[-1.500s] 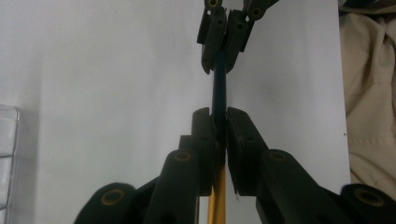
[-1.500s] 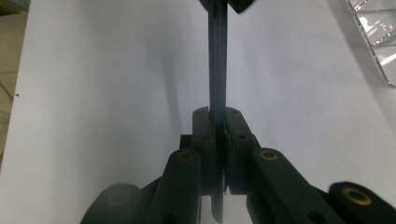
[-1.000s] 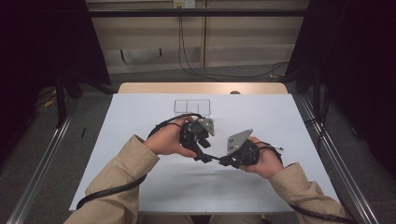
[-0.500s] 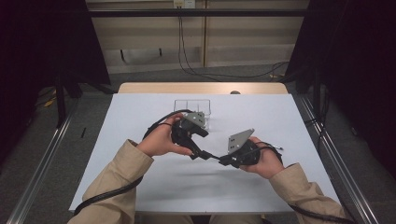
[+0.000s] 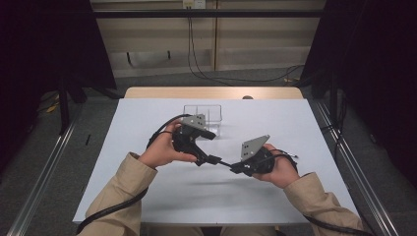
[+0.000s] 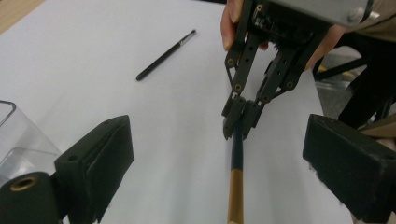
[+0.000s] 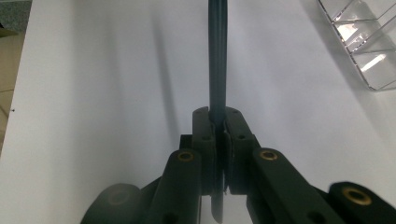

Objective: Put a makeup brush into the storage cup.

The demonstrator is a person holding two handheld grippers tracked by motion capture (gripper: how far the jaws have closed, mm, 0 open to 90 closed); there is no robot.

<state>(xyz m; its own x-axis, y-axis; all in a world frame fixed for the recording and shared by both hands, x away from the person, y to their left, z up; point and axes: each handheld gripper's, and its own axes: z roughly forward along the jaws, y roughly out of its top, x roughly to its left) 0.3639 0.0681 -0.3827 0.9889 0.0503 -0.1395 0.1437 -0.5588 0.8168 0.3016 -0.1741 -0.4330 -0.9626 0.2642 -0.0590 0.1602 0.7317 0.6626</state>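
Gripping a slim dark-handled brush with a tan wooden section (image 6: 236, 186) between the pressed-together jaws of the right gripper (image 7: 217, 140), above the white table sheet (image 5: 147, 113).

Seen from the right gripper view: dark shaft pinched squarely in the jaw gap, running straight ahead from the fingertips (image 7: 201, 126), short end poking back below them. Seen from the left gripper view: left gripper (image 6: 219, 154) spread wide, black pads (image 6: 100, 158) well apart on either side of the tan section, not touching it, with the right gripper clamped on the dark part just beyond. Farther out, a second thin black brush with a pale tip (image 6: 166, 55) lying flat on the sheet. Farthest, a clear plastic compartment box (image 5: 209, 113) just behind the left hand (image 5: 160, 152).
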